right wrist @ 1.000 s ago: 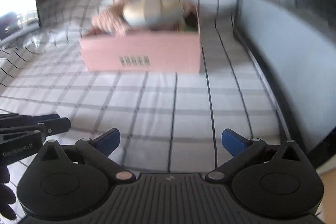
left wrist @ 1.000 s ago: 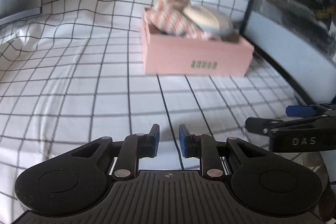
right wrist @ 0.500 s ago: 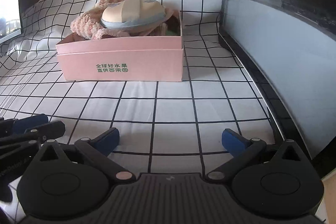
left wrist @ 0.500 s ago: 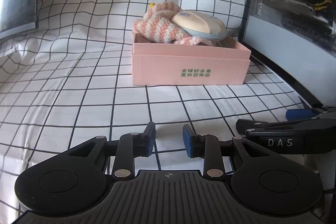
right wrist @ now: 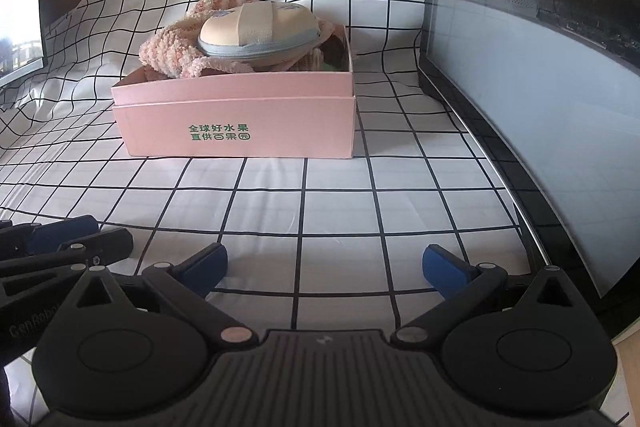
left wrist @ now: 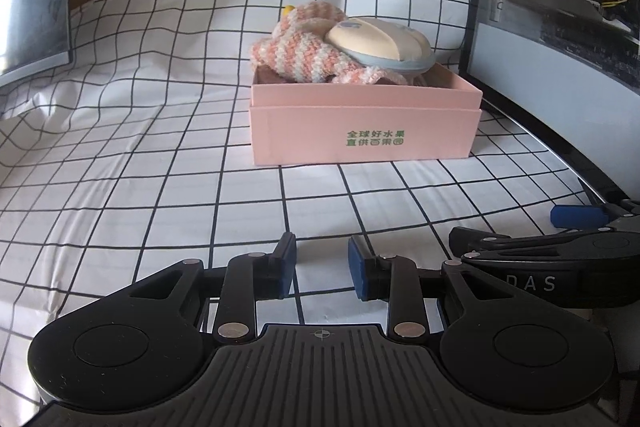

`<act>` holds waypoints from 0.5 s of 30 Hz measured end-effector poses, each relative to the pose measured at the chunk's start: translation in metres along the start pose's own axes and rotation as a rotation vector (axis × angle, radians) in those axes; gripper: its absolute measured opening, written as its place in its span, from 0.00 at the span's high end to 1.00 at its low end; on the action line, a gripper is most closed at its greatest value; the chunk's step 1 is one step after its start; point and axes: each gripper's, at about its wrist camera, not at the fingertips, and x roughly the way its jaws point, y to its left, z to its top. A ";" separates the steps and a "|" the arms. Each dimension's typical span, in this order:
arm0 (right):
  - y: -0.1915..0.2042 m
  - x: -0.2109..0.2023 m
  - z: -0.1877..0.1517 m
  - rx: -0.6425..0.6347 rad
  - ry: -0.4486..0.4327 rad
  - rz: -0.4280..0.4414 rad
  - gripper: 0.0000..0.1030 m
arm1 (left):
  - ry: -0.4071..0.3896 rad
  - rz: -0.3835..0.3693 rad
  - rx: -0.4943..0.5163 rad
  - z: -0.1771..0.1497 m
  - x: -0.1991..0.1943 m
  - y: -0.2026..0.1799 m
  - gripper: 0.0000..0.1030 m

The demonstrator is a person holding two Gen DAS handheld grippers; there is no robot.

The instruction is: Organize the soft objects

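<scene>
From the left wrist view, the left gripper (left wrist: 322,265) hangs low over a white cloth with black grid lines (left wrist: 120,195). Its blue-tipped fingers (left wrist: 286,267) have a small gap with nothing in it, and they have just been opening. Straight ahead, well apart from the gripper, sits a pink cardboard box with green writing (left wrist: 364,131) on the cloth. A fluffy pink-and-white striped knitted thing (left wrist: 298,53) is piled inside it, and a round cream pouch with a pale blue zip edge (left wrist: 380,43) rests on top of that. The right gripper (left wrist: 576,217) pokes in from the right side. A dark see-through computer case (left wrist: 560,11) stands along the right. From the right wrist view, the right gripper (right wrist: 324,265) has its jaws spread wide and empty above the cloth (right wrist: 340,195). The pink box (right wrist: 236,123) sits ahead, a bit to the left, with the knitted thing (right wrist: 168,55) and the pouch (right wrist: 256,27) sticking up over its rim. The left gripper (right wrist: 76,235) shows at the left edge. The case (right wrist: 540,67) stands just beside the cloth on the right.
</scene>
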 end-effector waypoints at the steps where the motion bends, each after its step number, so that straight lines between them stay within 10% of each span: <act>1: 0.000 0.000 0.000 0.000 0.000 0.000 0.00 | 0.000 0.000 0.000 0.000 0.000 0.000 0.70; 15: 0.000 0.000 0.000 0.000 0.000 0.000 0.00 | -0.001 0.001 -0.009 0.000 0.000 -0.001 0.70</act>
